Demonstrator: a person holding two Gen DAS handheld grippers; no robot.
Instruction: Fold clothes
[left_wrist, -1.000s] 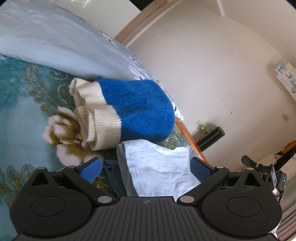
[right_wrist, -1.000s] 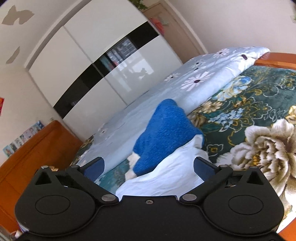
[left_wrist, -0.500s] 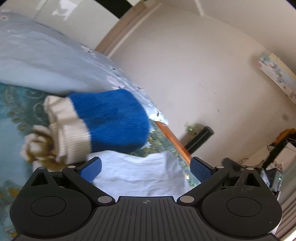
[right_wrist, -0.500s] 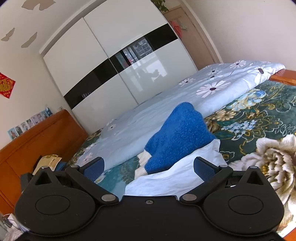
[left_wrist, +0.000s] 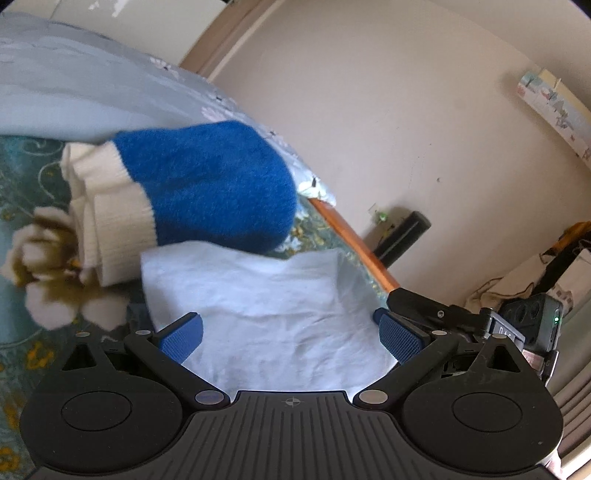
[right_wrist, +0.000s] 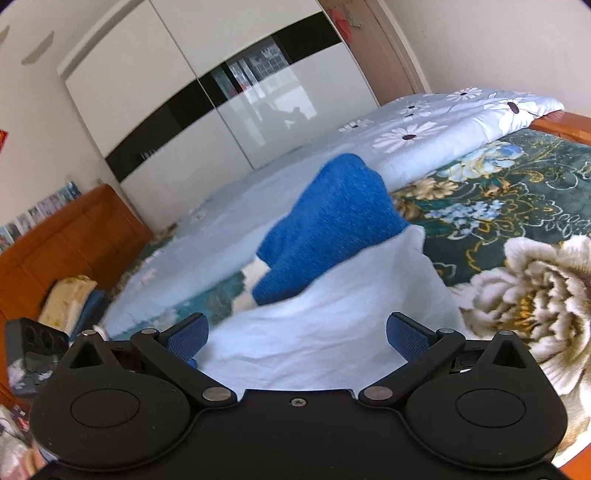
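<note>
Both grippers over the white cloth (left_wrist: 280, 317) on the bed.
The left gripper (left_wrist: 290, 334) and the right gripper (right_wrist: 297, 336) have fingers spread, grasping nothing; a blue sweater (left_wrist: 218, 184) lies just beyond.

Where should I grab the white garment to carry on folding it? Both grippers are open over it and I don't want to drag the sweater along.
Judging by its pose, pinch the white garment at its free near edge, approaching from the gripper side. Its far edge lies against the blue sweater, so a grip there risks catching knit. The near cloth lies flat and thin.
</note>
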